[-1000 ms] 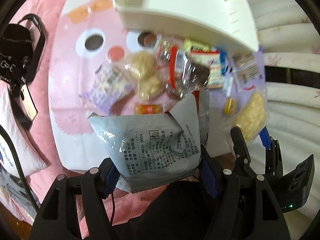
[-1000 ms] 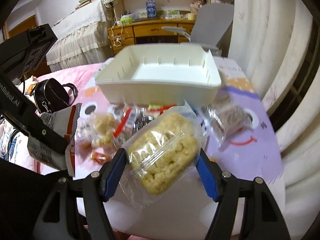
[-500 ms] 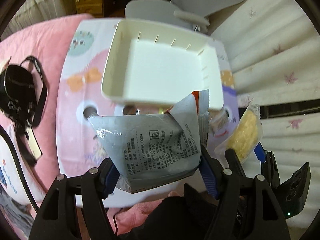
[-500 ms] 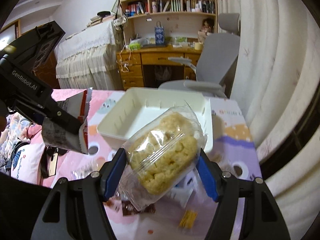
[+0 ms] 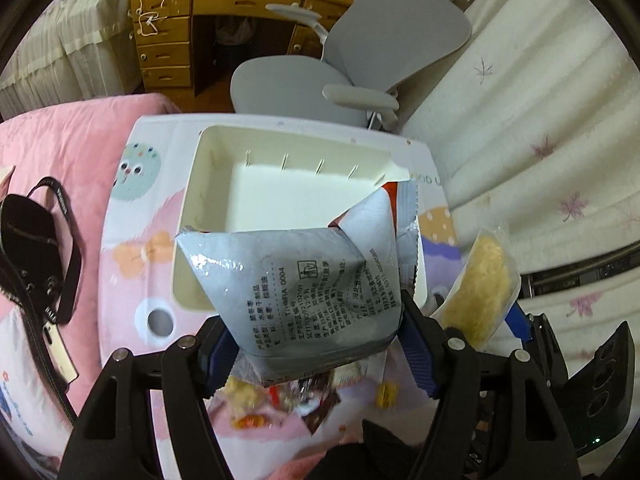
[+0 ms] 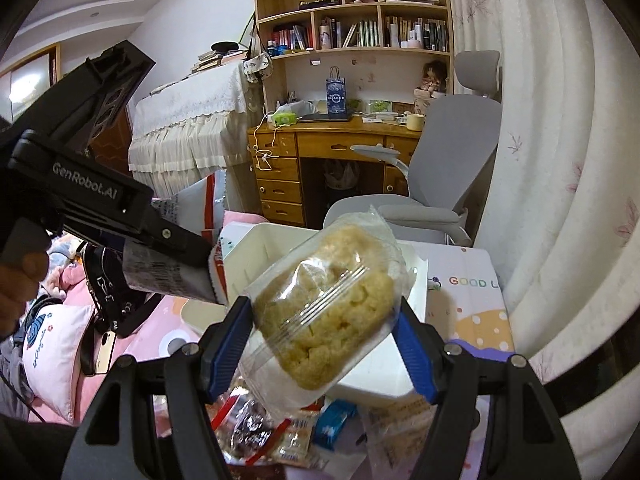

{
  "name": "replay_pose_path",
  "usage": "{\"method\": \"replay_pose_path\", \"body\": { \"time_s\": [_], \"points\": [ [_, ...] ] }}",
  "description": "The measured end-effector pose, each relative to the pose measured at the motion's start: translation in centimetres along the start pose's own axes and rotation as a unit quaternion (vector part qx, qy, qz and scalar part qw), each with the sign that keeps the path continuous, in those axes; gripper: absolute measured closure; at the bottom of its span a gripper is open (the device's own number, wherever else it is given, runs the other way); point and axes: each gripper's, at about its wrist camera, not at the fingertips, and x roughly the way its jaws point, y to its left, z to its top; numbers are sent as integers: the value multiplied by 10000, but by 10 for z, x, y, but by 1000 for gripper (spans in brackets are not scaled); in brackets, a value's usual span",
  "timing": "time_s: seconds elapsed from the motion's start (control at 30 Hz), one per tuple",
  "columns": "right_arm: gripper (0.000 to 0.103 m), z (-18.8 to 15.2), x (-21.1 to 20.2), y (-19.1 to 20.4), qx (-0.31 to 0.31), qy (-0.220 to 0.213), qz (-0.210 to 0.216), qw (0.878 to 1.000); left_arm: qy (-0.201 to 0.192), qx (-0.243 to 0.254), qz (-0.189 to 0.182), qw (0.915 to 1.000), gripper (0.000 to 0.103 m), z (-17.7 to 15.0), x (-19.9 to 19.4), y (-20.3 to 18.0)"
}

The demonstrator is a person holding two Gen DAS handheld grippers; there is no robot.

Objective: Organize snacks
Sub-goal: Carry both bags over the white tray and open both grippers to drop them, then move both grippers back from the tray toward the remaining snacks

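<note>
My left gripper (image 5: 316, 344) is shut on a grey foil snack pouch (image 5: 308, 280) with printed text, held over the near edge of an empty white bin (image 5: 208, 172). My right gripper (image 6: 326, 344) is shut on a clear bag of pale yellow puffed snack (image 6: 328, 312), raised in front of the same white bin (image 6: 260, 248). That yellow bag (image 5: 480, 284) also shows at the right of the left wrist view. In the right wrist view the left gripper (image 6: 192, 276) and grey pouch (image 6: 168, 272) hang at the left. Several loose snack packets (image 6: 280, 428) lie on the table below.
The bin stands on a small table with a pink cartoon cover (image 5: 132, 248). A grey office chair (image 5: 360, 60) and a wooden desk (image 5: 200, 24) stand behind it. A black bag (image 5: 32, 256) and a phone (image 5: 60, 348) lie on pink bedding at the left. White curtains (image 6: 560, 160) hang at the right.
Both grippers have risen and moved toward the bin with their packets. The loose snacks have dropped to the bottom of both views, and the bin's inside now shows from above.
</note>
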Motion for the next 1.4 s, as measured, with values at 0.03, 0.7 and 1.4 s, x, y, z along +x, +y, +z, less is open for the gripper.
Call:
{"method": "replay_pose_path", "body": {
  "time_s": [0.03,0.7,1.4],
  "points": [
    [33,1,5,-5,47,17,23,10000,-65,2,-14,10000,33,4,4,-1],
    [17,-11,66,-55,1176,916,592,9871,-137,-115,182,9997,14,7,42,-5],
    [17,-101,41,-23,2232,2084,593,9504,204,-428,323,9984,14,-114,16,79]
  ]
}}
